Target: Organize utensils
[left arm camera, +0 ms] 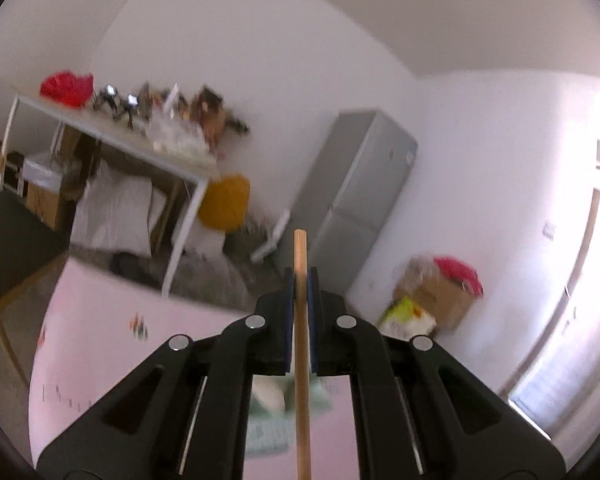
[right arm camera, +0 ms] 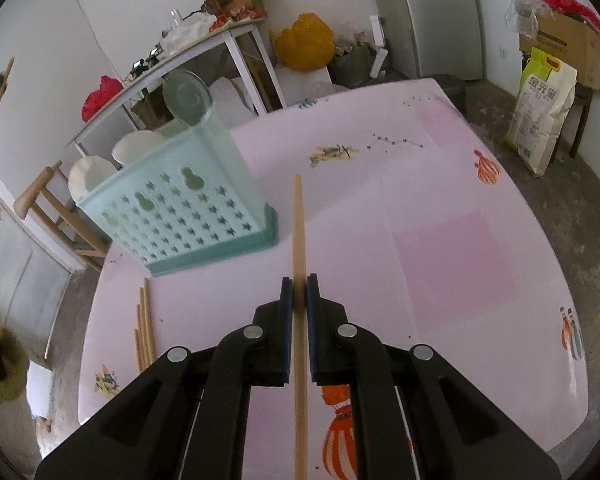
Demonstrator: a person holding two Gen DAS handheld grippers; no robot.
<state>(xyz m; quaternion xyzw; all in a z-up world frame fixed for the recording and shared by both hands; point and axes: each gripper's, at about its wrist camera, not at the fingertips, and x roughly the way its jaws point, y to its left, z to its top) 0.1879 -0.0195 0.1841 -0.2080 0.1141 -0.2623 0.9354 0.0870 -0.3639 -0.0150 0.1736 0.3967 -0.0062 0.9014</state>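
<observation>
Loose wooden chopsticks [right arm camera: 145, 326] lie on the pink tablecloth [right arm camera: 440, 240] left of the teal utensil basket [right arm camera: 188, 216]. Each gripper clamps one chopstick: the left gripper [left arm camera: 300, 280] holds its chopstick [left arm camera: 301, 252] level, and the right gripper [right arm camera: 299, 285] angles its chopstick [right arm camera: 299, 220] toward the table.

Both grippers, left gripper [left arm camera: 300, 280] and right gripper [right arm camera: 299, 284], are seen as black, with blue-padded fingers [right arm camera: 286, 300] and silver round screws [right arm camera: 253, 332].

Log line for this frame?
left gripper: shut on chopstick | right gripper: shut on chopstick | spare chopsticks on table by holder
</observation>
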